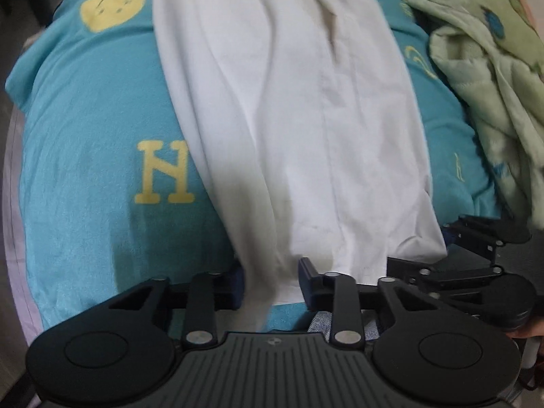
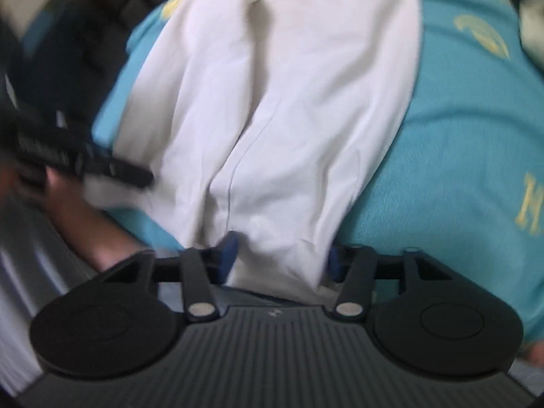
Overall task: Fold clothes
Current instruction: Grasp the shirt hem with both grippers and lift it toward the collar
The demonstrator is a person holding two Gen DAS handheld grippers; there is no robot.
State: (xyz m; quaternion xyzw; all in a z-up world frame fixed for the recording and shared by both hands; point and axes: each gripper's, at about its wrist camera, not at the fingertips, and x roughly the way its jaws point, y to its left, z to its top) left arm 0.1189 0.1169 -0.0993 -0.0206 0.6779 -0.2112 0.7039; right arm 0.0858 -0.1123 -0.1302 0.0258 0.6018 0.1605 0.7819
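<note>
Both wrist views close, steeply downward; share white garment (image 1: 299, 129).

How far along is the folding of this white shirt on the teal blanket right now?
Partly done. The white shirt already lies as a long narrow strip on the teal blanket, its sides apparently folded in. In hand: the left gripper and right gripper both have the near hem between their fingers. Left: folding it lengthwise toward the collar. The green blanket beside it lies rumpled.
</note>
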